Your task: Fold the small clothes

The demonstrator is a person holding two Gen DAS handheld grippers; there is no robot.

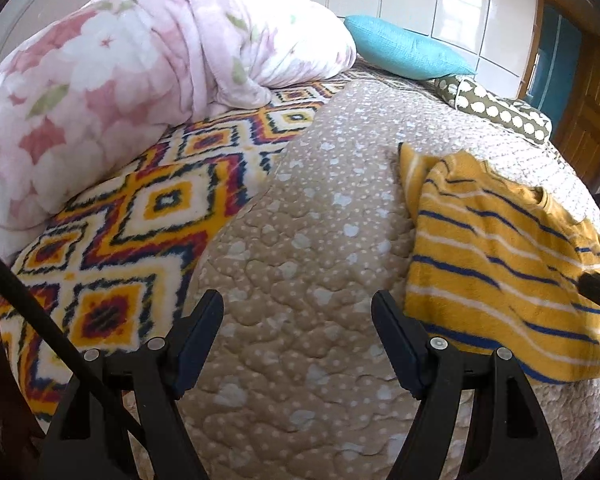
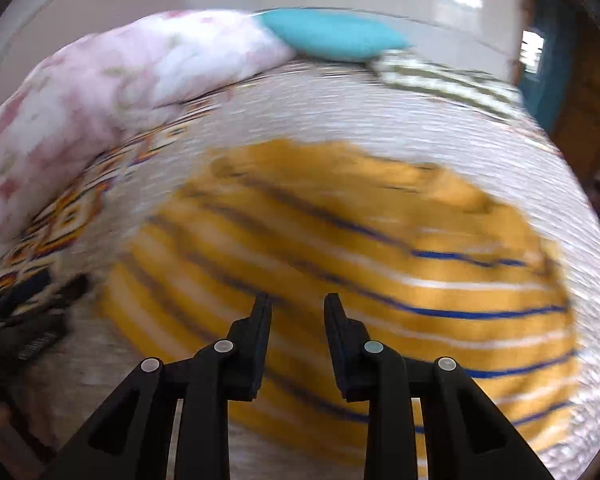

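Between the left fingers: bare quilt (image 1: 300, 240) only; the left gripper (image 1: 298, 336) stands wide apart with nothing in it, probably waiting its turn.
Shirt: the yellow striped shirt (image 1: 500, 264) lies on the quilt just right of the left gripper's right finger, its near hem close beside that fingertip; one part is already lapped over the rest, so I judge a fold is under way.
Right gripper: the right gripper (image 2: 296, 312) hangs above the shirt's near half, fingers parted a little, no cloth between them; it holds nothing.
Blur: the right view is smeared, so whether the fingertips touch the cloth cannot be told.
Left view's right edge: a black tip over the shirt is likely the right gripper.
Beyond the fingers: floral duvet (image 1: 140, 80), patterned blanket (image 1: 140, 216) and blue pillow (image 1: 404, 52) lie well apart from the shirt, leaving folding room.
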